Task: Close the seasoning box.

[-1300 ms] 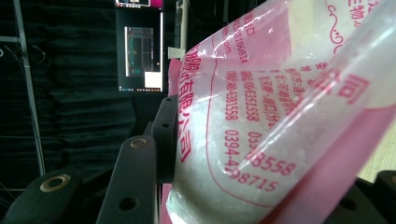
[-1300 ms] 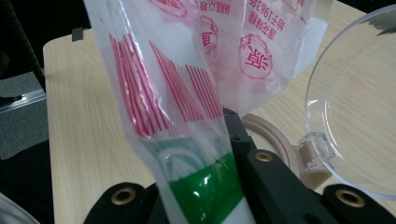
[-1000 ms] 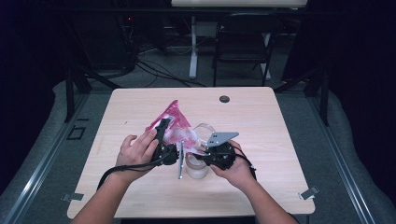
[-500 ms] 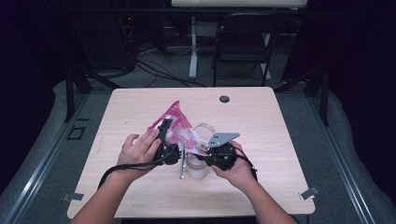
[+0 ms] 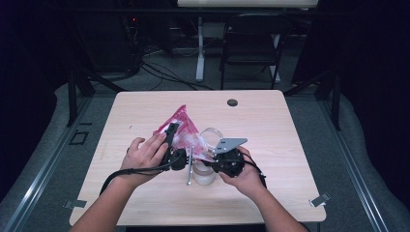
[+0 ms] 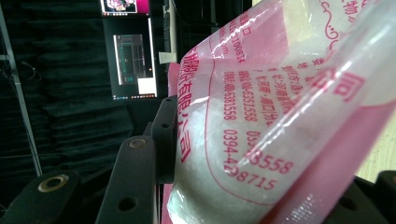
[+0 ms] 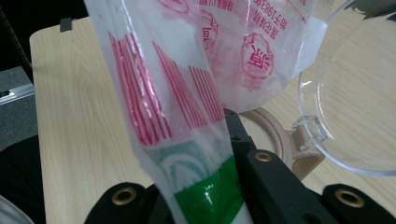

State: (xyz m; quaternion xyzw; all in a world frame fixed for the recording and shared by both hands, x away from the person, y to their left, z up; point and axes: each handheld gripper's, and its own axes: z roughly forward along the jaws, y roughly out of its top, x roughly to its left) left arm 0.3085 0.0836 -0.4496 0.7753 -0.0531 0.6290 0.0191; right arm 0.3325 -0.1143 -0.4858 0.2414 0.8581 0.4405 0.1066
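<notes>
Two hands are holding a pink printed bag (image 5: pixel 183 129) above a clear jar (image 5: pixel 205 171) on the table (image 5: pixel 290 145), both the left tool (image 5: pixel 174 133) and the right tool (image 5: pixel 205 157) pinching the bag.

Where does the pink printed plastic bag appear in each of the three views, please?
High view: the pink bag is at table centre, between the left gripper and right gripper.
Left gripper view: it covers the right side, held between the black fingers.
Right gripper view: it hangs at top centre, its green-printed edge pinched.
Shared landmark: the light wooden table, also at.
</notes>
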